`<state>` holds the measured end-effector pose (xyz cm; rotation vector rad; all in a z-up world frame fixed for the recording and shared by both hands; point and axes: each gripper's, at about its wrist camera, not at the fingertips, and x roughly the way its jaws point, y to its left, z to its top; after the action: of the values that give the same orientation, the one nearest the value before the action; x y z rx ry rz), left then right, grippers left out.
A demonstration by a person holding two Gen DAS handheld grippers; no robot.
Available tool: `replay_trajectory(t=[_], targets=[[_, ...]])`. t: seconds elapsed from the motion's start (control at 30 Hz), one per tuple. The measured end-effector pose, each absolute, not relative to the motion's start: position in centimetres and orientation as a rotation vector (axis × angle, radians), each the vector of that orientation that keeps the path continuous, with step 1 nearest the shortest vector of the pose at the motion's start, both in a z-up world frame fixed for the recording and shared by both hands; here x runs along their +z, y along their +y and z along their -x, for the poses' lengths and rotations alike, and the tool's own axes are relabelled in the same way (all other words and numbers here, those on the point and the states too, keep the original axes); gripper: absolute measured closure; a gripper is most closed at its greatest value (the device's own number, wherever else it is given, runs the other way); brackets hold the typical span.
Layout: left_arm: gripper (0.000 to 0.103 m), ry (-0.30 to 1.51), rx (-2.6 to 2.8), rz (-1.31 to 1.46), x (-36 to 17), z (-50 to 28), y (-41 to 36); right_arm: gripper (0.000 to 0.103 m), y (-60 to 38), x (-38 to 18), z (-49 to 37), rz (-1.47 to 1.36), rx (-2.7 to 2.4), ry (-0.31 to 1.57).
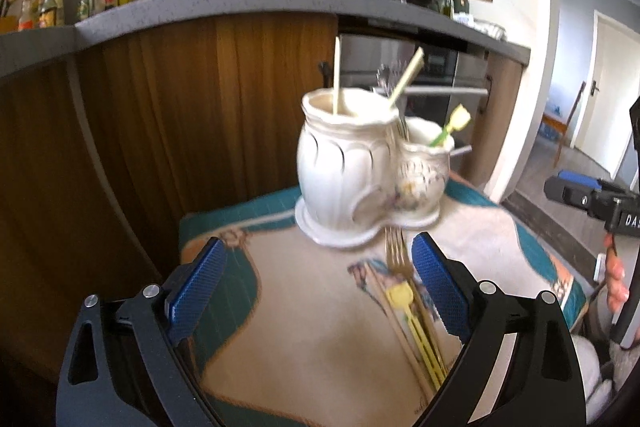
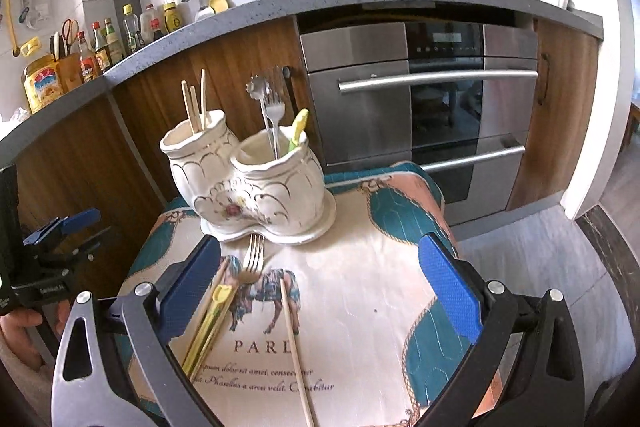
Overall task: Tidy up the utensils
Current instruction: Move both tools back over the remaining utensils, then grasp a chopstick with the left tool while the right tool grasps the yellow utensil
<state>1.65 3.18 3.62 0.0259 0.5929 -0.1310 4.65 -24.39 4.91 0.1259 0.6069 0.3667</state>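
Here, right gripper point(image 2: 320, 291) spread wide, empty; chopstick point(image 2: 294, 339) between jaws: light, stiff, probably slippery, best pinched mid-shaft.

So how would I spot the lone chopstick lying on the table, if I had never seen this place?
Start at the white ceramic two-pot utensil holder standing on the teal and cream printed cloth. In front of it lies a cluster: gold metal fork, yellow plastic utensil. The pale wooden chopstick lies apart to their right, alone across the printed lettering.
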Motion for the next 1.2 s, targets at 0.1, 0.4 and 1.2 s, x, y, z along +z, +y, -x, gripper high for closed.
replay_trajectory(t=[0.1,0.4,1.2], targets=[[0.010,0.642,-0.129,-0.037,2.6,-1.7,2.7,0.005,-24.7,4.6,-4.4,-0.133,0.369,0.618],[0.010,0.808,-0.113,-0.057,-0.4,-2.4,1.5,0.005,-25.6,3.1,-4.2,-0.111,0.351,0.645],[0.068,1.008,-0.215,-0.169,-4.9,-4.3,-2.4,0.005,-25.1,1.3,-4.5,-0.086,0.382,0.696]])
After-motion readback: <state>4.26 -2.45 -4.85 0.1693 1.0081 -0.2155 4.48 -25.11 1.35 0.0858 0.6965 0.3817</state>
